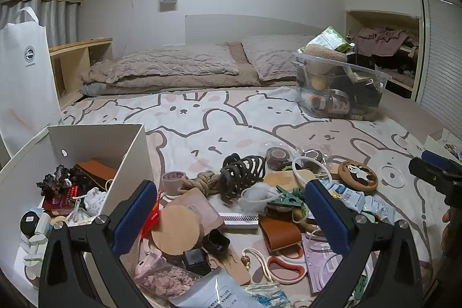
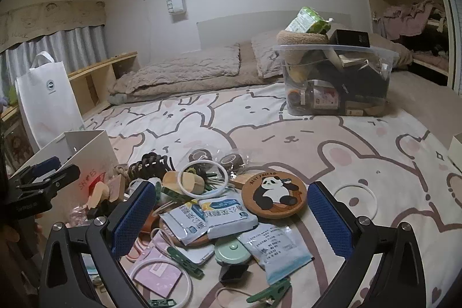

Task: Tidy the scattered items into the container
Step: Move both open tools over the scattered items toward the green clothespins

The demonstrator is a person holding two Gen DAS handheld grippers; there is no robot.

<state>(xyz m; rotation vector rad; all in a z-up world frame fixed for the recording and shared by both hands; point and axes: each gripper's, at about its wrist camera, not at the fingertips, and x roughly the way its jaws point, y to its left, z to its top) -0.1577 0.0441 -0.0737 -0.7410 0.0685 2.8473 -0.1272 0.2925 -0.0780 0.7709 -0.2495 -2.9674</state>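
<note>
Left wrist view: bed (image 1: 260, 117), then white box (image 1: 130, 152) at left, then left gripper (image 1: 231, 210), jaws wide and empty above the scattered pile. Right gripper (image 2: 231, 207), jaws wide, hovers over the panda coaster (image 2: 273, 193).

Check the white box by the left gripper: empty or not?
Not empty. The white box already holds a dark coral-like ornament, a red packet and other small items.
</note>
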